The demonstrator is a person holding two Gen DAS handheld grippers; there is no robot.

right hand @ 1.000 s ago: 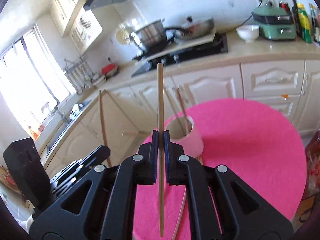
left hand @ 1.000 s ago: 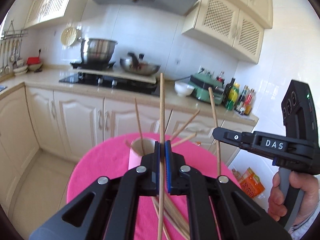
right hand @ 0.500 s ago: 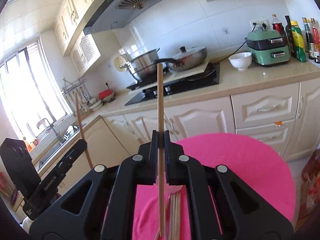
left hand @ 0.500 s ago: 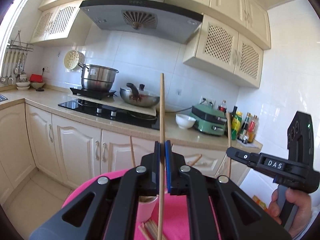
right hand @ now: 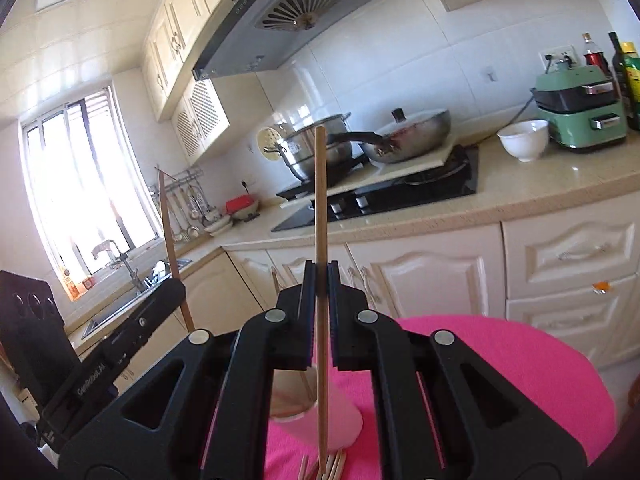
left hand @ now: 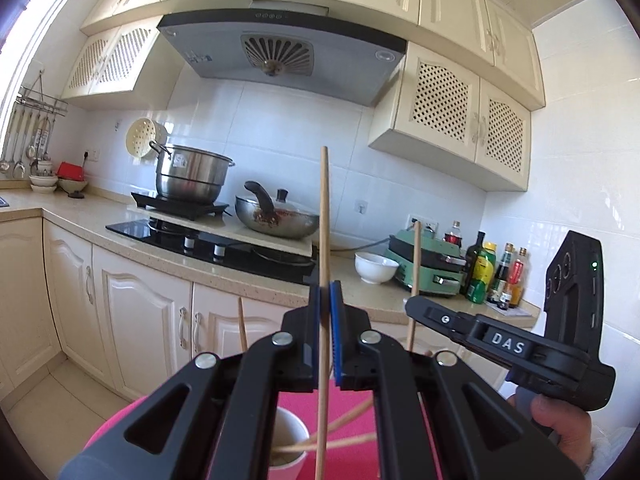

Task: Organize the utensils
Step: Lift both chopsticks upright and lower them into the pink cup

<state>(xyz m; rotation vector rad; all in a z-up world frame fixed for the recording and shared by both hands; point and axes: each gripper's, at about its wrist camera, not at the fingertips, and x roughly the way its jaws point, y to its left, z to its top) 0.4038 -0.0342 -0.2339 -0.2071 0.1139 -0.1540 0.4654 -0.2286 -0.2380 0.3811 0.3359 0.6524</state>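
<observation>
Field notes, both wrist views. Landmark: the pale paper cup (left hand: 286, 436) standing on the round pink-covered table (right hand: 520, 364).

My left wrist view catches what the right one misses: a hand (left hand: 560, 424) wrapped round the black handle of the right gripper (left hand: 414, 314), off to the right of the cup, and a row of sauce bottles (left hand: 494, 276) on the counter's far end. The right wrist view alone gives me the bright window (right hand: 84, 196) and the sink tap (right hand: 120, 256) well left of the cup, with the left gripper (right hand: 178, 286) coming in from that side.

Left gripper (left hand: 325, 308): jaws pressed together on a thin, light wooden chopstick (left hand: 324, 280), held upright, its lower end hanging just right of the cup's mouth. Right gripper (right hand: 318, 280): likewise clamped on its own upright wooden chopstick (right hand: 320, 280), whose lower end comes down in front of the cup, near a loose bundle of chopsticks (right hand: 328, 464) lying on the pink cloth just this side of it. From the left view that second stick (left hand: 414, 276) stands right of the cup.

More chopsticks (left hand: 344, 428) already lean out of the cup, fanning rightward; one (left hand: 242, 328) stands up at its left.

Room beyond the cup: cream cabinet fronts (left hand: 144, 320), beige counter (right hand: 540, 196), black hob (left hand: 208, 244) bearing a steel stockpot (left hand: 192, 180) and a lidded wok (left hand: 276, 216), a white bowl (right hand: 522, 140), a green countertop appliance (right hand: 580, 108), grey extractor hood (left hand: 280, 52) above, white tiled wall.
</observation>
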